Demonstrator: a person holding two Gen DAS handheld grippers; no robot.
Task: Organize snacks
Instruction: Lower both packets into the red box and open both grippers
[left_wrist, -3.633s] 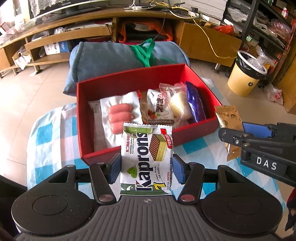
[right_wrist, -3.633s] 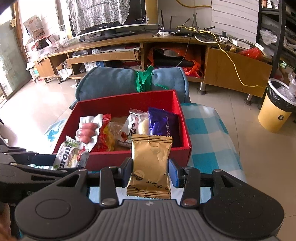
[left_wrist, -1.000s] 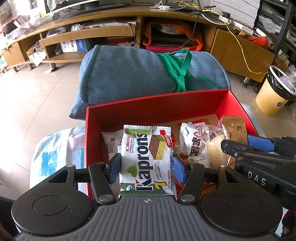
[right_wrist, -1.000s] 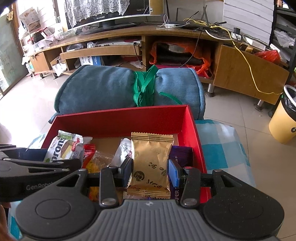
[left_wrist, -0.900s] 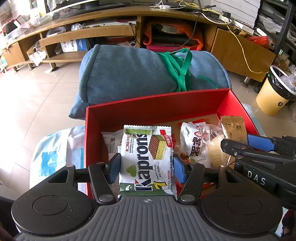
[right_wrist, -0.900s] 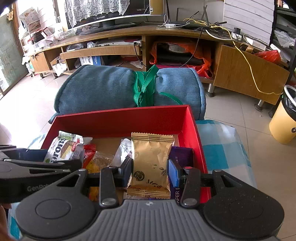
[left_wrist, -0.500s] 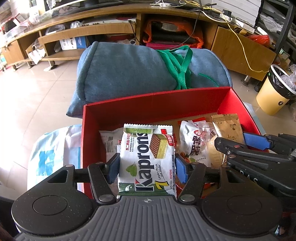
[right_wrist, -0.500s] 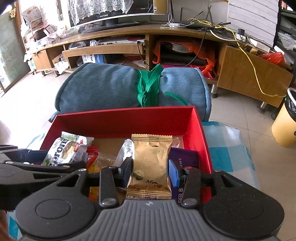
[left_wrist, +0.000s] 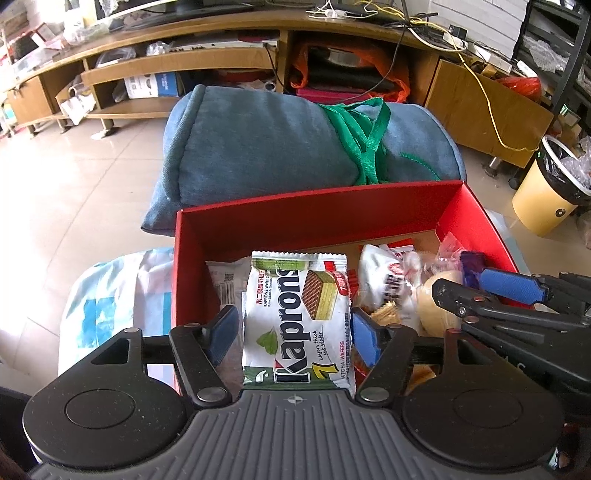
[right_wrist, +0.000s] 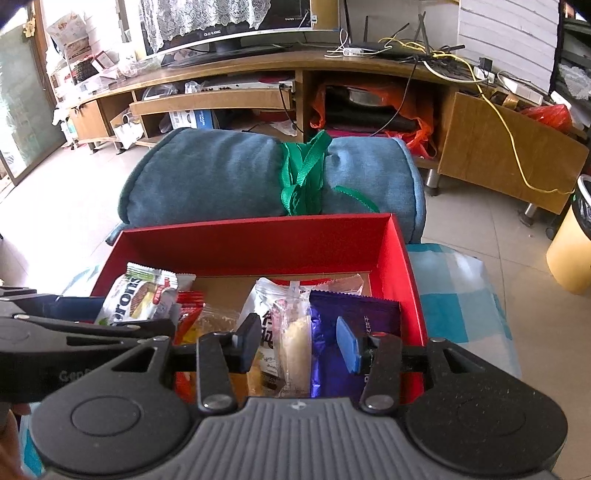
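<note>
The white-and-green Kaprons wafer pack (left_wrist: 297, 317) lies between the opening left gripper (left_wrist: 293, 330), pads clear; the right gripper (right_wrist: 297, 345), at three o'clock, gapes empty.

The snack box (left_wrist: 476, 210) sits on a checked cloth (right_wrist: 454, 291), with a rolled cushion (left_wrist: 266, 147) just behind its far wall and a TV cabinet (right_wrist: 236, 99) farther back. Inside, the Kaprons wafer pack (left_wrist: 299, 321) lies at the left end, over a barcode-labelled packet (left_wrist: 227, 284). To its right come a white pouch (left_wrist: 384, 277), a clear-wrapped bun (right_wrist: 293, 343) and, nearest the right wall, a biscuit pack (right_wrist: 351, 314) (partly hidden). A waste bin (left_wrist: 546, 192) stands on the floor, well right of the box.
</note>
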